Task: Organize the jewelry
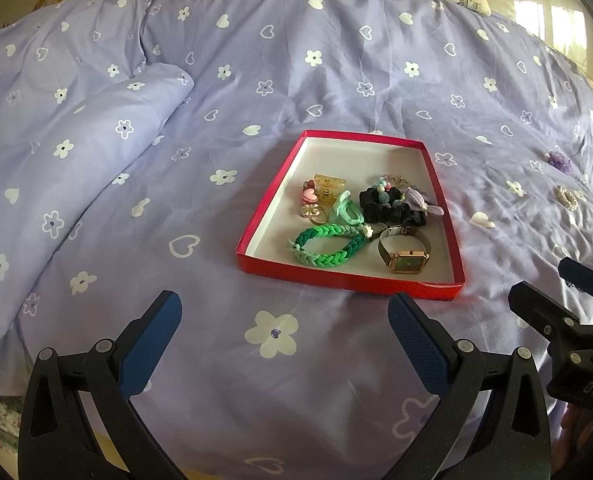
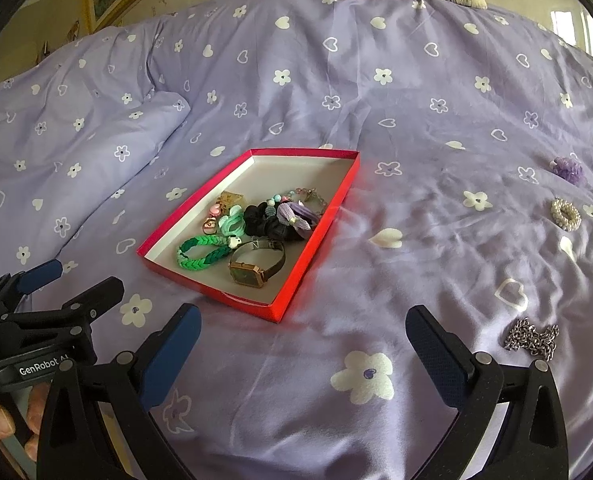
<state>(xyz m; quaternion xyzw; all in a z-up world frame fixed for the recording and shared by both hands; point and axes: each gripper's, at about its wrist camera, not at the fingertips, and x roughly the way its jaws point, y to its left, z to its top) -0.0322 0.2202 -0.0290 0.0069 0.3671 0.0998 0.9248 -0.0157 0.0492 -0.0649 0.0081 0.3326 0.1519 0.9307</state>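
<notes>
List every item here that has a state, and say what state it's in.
Left tool: open, empty.
Right tool: open, empty.
Red box: lidless, partly filled.
Watch: in box, strap closed.
Silver chain: bunched on bedspread.
Pearl ring: outside box.

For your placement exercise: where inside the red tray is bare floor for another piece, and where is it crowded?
The red tray has bare white floor across its far end, beyond the yellow clip, and a strip along its left wall. The near end is crowded: green braided bracelet, watch, black scrunchie.
</notes>
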